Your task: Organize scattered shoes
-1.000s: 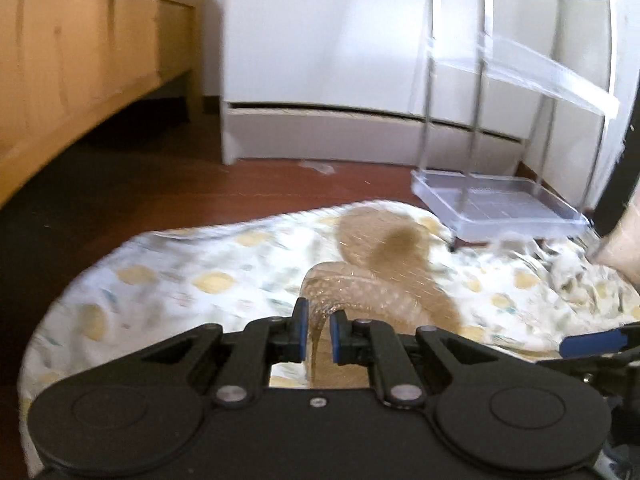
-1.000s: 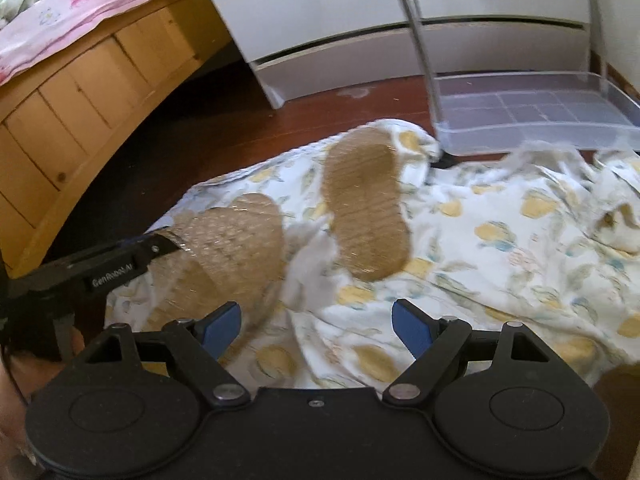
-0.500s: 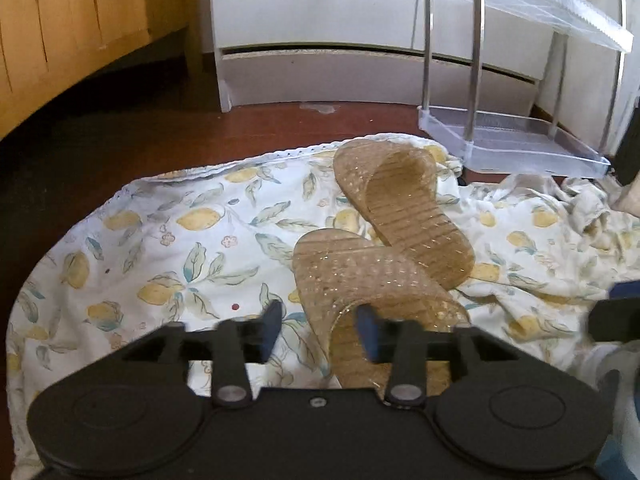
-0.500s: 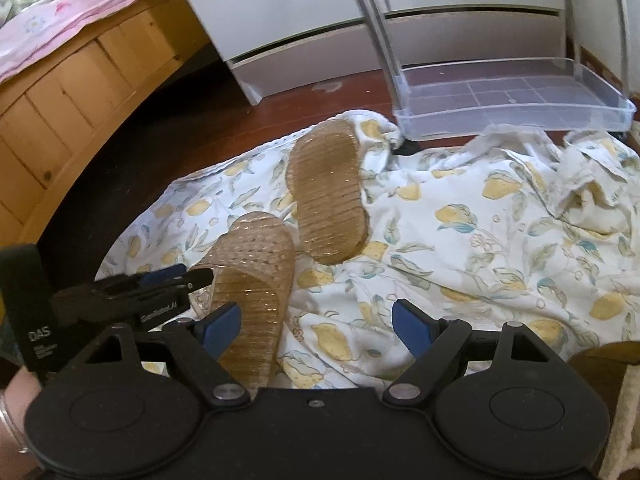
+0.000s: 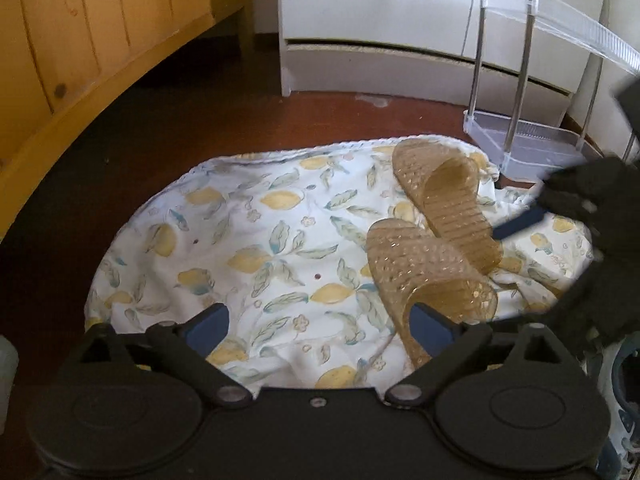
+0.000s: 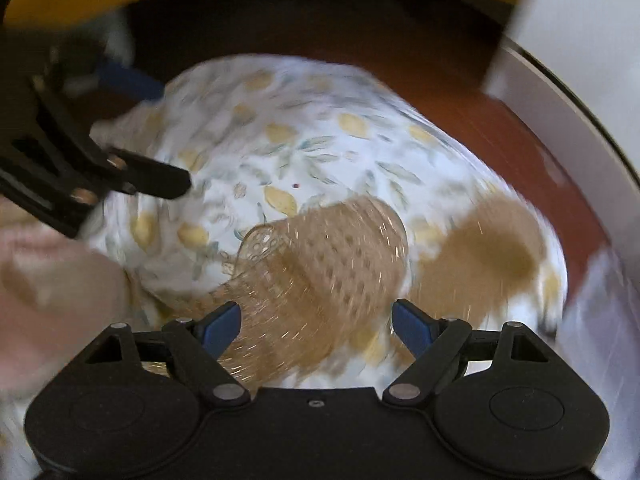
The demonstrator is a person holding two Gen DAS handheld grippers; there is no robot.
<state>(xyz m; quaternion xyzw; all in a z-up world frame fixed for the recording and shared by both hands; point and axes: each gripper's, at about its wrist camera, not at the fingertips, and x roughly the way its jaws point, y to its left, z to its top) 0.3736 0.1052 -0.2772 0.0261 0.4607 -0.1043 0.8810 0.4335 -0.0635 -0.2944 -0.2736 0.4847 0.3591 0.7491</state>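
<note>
Left gripper (image 5: pixel 318 322) low over lemon-print cloth (image 5: pixel 248 240), jaws spread wide, nothing between. Right gripper (image 6: pixel 316 320) angled down over near slipper (image 6: pixel 320 268), jaws wide apart, not touching it. Far slipper (image 5: pixel 444 204) overlaps near slipper on cloth, beside clear rack (image 5: pixel 520 144). Right wrist view motion-blurred; far slipper there only brown smear.

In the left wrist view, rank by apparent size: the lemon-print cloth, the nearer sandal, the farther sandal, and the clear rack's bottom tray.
1. lemon-print cloth, by far the largest.
2-3. nearer sandal and farther sandal: look about alike; nearness to the camera makes ranking unsure.
4. bottom tray, smallest as seen, though far off and partly hidden.
</note>
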